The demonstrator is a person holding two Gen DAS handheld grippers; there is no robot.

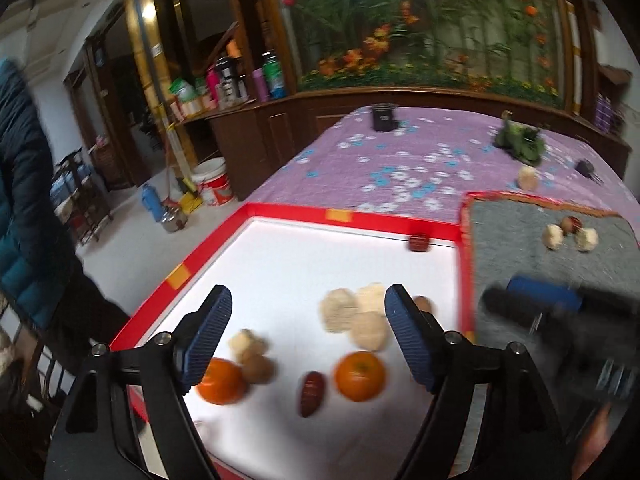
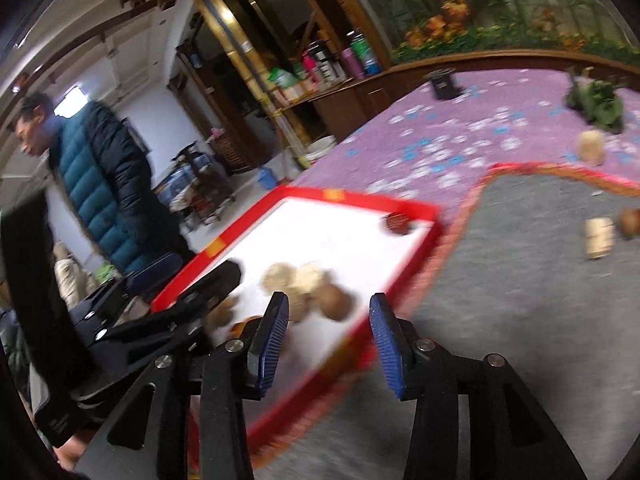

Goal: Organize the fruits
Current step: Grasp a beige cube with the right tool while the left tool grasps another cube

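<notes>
1. The fruits lie in a red-rimmed white tray (image 1: 352, 216) on the table: two oranges (image 1: 360, 376), a brown date (image 1: 312, 394), a kiwi (image 1: 259, 368) and pale lumpy pieces (image 1: 340, 310).
2. The left gripper (image 1: 308, 340) hovers over them, fingers spread, holding nothing.
3. The right gripper (image 2: 329, 340) hangs above the tray's edge, fingers parted and empty.
4. A grey mat (image 1: 520, 240) beside the tray carries three small pieces.
5. A purple flowered cloth (image 1: 400, 152) covers the table.

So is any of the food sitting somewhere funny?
Yes. One pale lump sits alone on the purple tablecloth, outside both the red-rimmed tray and the grey mat, where the other pieces lie. It looks left behind.
</notes>
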